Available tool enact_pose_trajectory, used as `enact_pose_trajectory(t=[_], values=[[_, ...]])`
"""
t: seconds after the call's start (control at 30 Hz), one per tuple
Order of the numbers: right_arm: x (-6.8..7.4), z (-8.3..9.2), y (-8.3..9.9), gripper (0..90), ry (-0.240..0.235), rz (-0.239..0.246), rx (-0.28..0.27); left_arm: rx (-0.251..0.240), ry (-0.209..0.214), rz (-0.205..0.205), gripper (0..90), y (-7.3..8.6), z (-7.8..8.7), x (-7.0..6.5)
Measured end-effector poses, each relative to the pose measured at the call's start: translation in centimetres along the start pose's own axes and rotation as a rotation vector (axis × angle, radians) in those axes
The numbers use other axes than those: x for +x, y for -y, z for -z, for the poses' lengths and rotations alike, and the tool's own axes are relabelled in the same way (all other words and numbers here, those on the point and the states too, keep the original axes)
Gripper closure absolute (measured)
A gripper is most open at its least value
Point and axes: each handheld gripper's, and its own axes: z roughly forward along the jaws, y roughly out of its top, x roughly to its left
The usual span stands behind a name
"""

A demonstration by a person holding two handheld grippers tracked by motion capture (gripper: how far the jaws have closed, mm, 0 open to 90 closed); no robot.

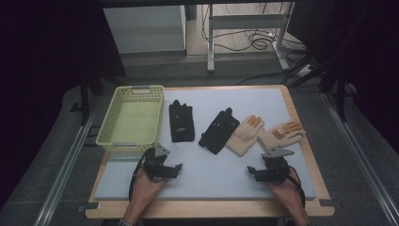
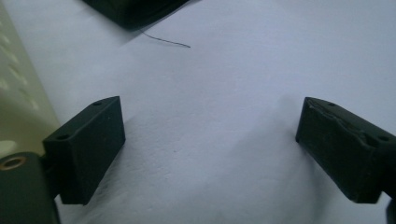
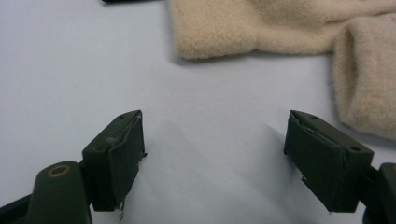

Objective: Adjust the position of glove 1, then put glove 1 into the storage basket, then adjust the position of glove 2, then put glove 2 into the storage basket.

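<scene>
Resting unlabelled near 2 open hand-held grippers: black gloves [image 1: 181, 121], beige gloves [image 1: 244, 133].

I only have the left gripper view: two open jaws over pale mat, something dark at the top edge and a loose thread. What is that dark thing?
Observer: A black glove lying flat, next to the yellow basket.
Operator: Any more gloves out there?
Observer: Yes, a second black glove and two beige gloves, in a row across the mat.
Operator: Is anything in the basket?
Observer: No, the high view shows its bottom bare.
Operator: And the right gripper?
Observer: The right gripper is open with nothing between its jaws, hovering near the cuffs of the beige gloves.
</scene>
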Motion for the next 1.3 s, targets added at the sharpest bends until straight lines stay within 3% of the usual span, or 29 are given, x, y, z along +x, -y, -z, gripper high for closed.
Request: enact_pose_trajectory(t=[0.33,0.87,1.3], values=[[0.1,-0.1,0.0,12.6,-0.002,0.006,0.012,-0.003,0.001,0.002,8.0,0.0,0.0,0.0],[0.0,0.0,-0.2,16.9,-0.013,-0.009,0.007,-0.002,0.0,-0.003,8.1,0.0,0.0,0.0],[0.3,-0.9,-3.1,17.7,-0.056,-0.039,-0.018,-0.004,0.001,-0.001,8.1,0.0,0.0,0.0]])
